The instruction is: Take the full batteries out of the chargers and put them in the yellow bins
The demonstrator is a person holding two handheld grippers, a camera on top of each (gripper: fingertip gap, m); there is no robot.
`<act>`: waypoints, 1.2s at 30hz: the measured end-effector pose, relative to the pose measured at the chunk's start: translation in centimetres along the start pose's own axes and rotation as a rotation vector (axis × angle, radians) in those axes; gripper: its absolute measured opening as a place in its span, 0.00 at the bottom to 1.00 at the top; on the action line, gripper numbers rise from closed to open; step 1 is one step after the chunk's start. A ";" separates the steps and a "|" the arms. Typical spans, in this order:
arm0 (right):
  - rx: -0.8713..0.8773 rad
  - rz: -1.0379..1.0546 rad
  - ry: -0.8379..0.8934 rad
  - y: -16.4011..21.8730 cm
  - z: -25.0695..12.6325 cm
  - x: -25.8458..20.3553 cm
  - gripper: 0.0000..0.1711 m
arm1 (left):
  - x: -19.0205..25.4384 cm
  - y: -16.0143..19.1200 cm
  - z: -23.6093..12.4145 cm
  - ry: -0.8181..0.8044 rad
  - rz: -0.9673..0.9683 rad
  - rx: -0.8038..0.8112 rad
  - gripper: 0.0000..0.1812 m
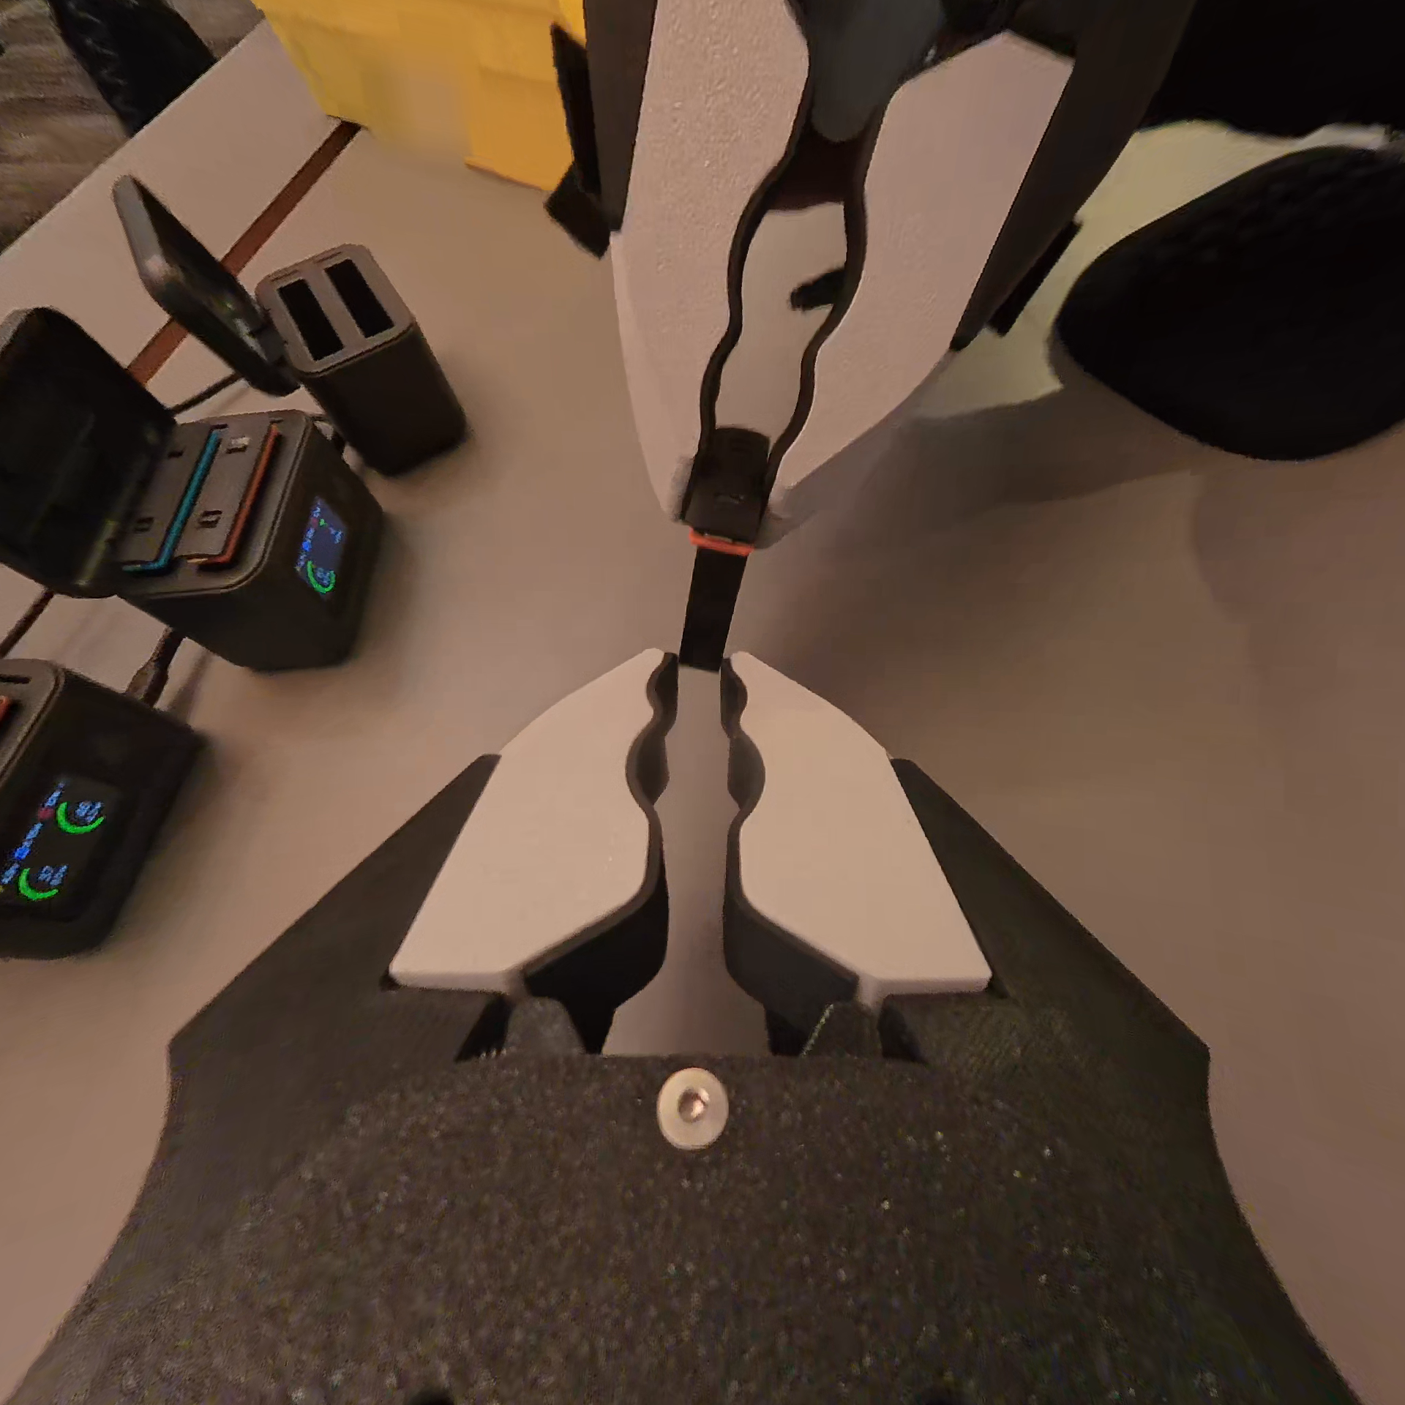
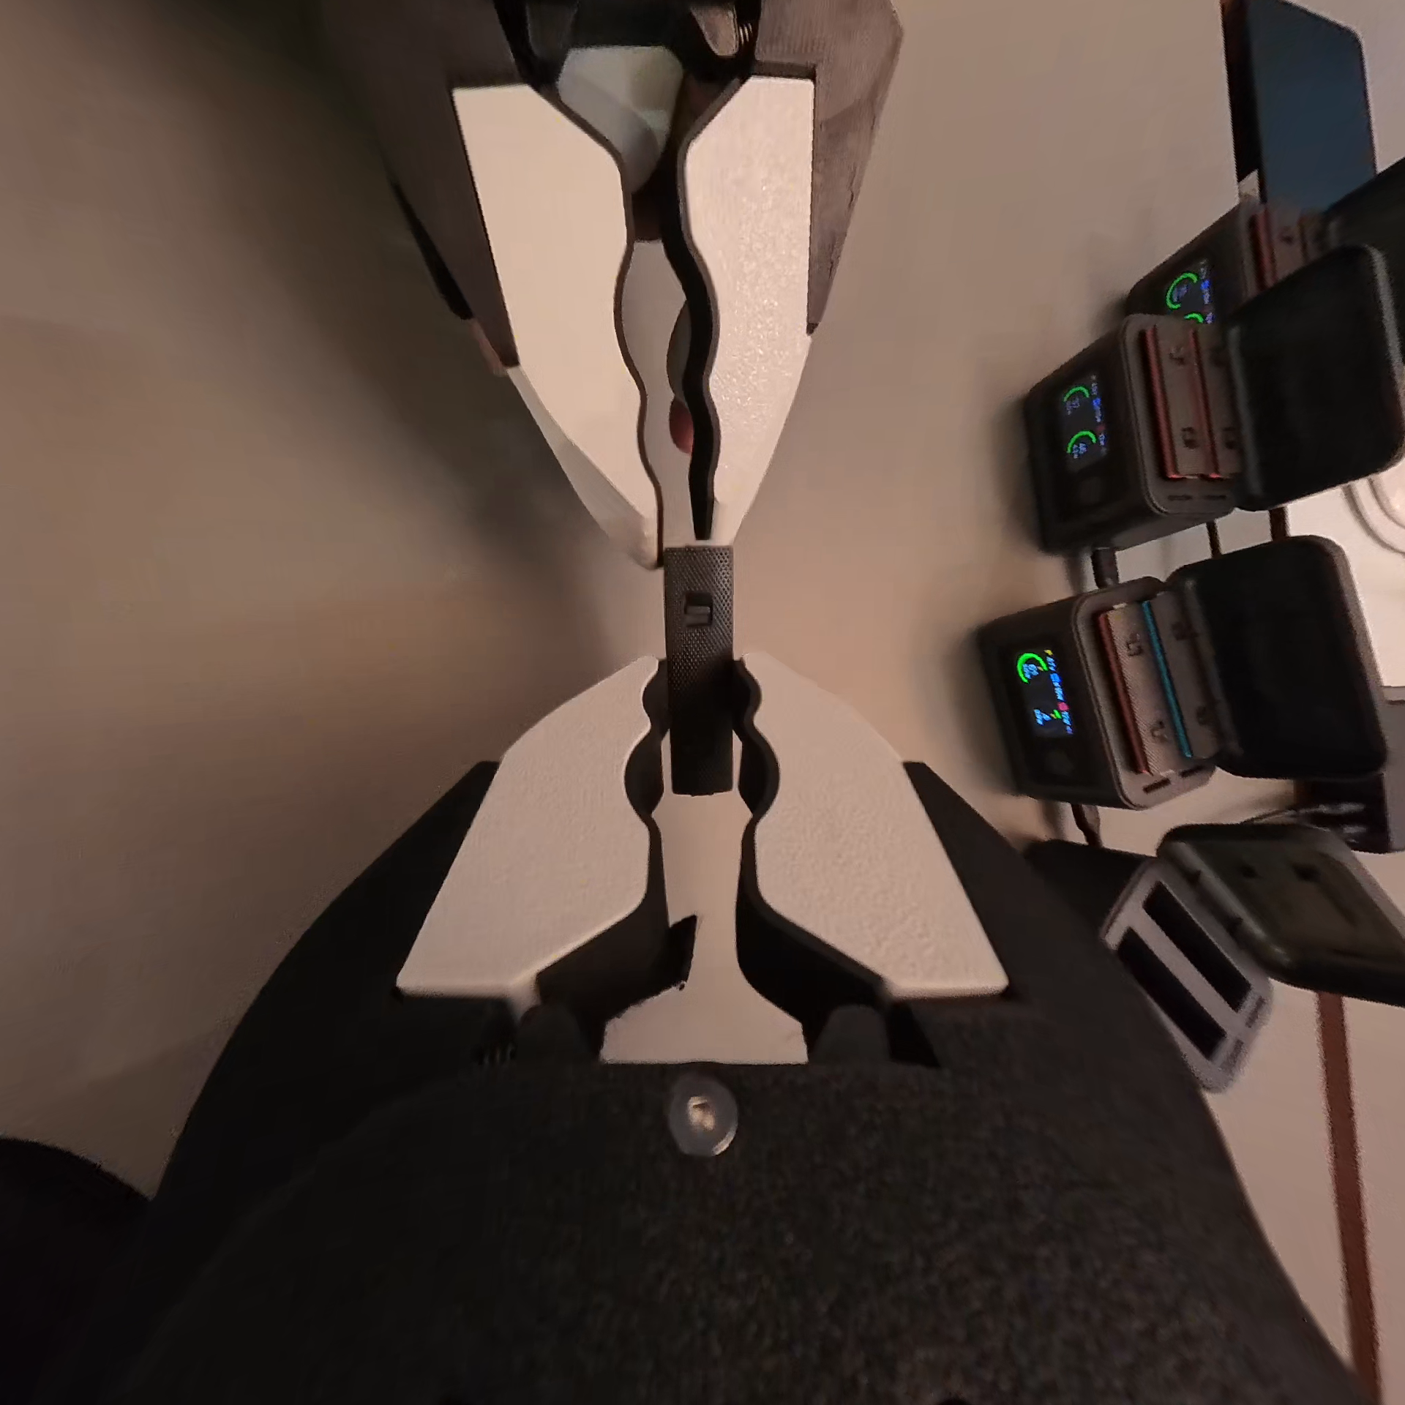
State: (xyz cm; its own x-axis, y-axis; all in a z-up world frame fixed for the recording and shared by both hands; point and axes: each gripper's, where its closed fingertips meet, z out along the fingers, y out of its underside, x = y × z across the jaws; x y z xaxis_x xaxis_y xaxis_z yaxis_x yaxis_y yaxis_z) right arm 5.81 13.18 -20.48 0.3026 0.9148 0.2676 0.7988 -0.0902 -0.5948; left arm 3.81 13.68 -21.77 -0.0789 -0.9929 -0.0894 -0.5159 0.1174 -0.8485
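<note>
A slim black battery (image 1: 711, 601) with an orange band hangs between my two grippers, which face each other tip to tip above the table. My right gripper (image 2: 699, 669) is shut on one half of the battery (image 2: 698, 608); it also shows in the left wrist view (image 1: 722, 524). My left gripper (image 1: 698, 665) is nearly closed and pinches only the very end of the battery; it also shows in the right wrist view (image 2: 688, 543). A yellow bin (image 1: 426, 68) stands at the far left behind the chargers.
Several black chargers with open lids stand in a row beside the grippers: two with lit screens and batteries inside (image 1: 251, 532) (image 1: 68, 806), and one with empty slots (image 1: 365, 357) (image 2: 1186, 988). Cables run behind them. A dark sleeve (image 1: 1247, 304) lies on the grey table (image 1: 1064, 760). My two grippers' fingertips are within a few centimetres of each other.
</note>
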 end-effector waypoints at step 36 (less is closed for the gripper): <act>-0.416 -0.392 -0.117 10.2 -4.1 17.5 0.09 | -8.5 0.2 -3.1 -0.507 -0.109 0.115 0.00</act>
State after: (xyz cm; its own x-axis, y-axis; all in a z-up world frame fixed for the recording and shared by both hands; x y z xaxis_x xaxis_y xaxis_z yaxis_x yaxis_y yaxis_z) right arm 21.44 26.64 -18.75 -0.0975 0.9464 0.3078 0.9838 0.1384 -0.1138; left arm 1.71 22.18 -19.55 0.4069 -0.8880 -0.2141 -0.3987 0.0382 -0.9163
